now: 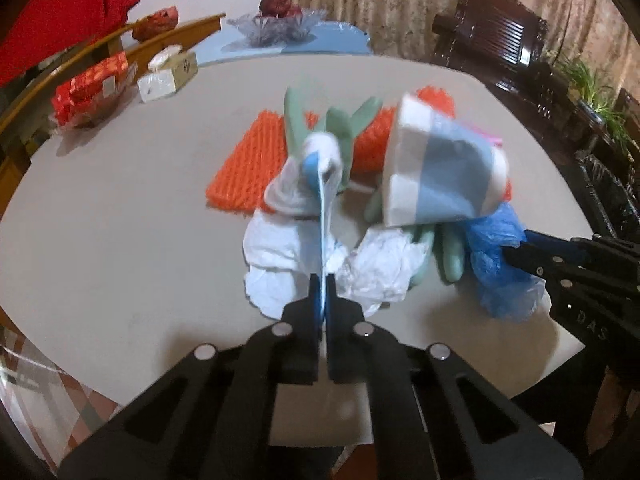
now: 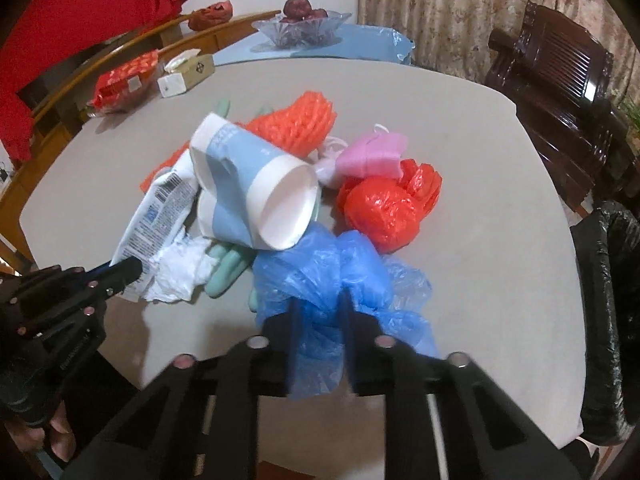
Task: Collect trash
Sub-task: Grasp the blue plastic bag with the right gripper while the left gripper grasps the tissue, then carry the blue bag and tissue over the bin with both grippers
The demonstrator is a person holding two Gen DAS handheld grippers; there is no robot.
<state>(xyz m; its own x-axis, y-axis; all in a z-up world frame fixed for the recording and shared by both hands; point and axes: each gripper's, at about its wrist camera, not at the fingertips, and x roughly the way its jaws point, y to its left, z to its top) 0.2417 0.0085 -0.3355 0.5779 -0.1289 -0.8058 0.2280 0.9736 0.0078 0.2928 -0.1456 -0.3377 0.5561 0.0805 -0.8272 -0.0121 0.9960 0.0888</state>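
Left gripper (image 1: 323, 296) clenched on a flat wrapper (image 2: 154, 216) — right gripper (image 2: 320, 312) clamped on a blue bag (image 2: 320, 276). Best lifted slowly, clear of the paper cup (image 2: 256, 188).

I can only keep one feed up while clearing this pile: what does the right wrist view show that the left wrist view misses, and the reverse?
Only the right wrist view shows the crumpled red plastic bag, the black-lined bin and the barcode face of the white printed wrapper pinched by the left gripper. Only the left wrist view shows the potted green plants. Both share the blue-and-white paper cup, the orange foam netting and the blue plastic bag held by the right gripper.
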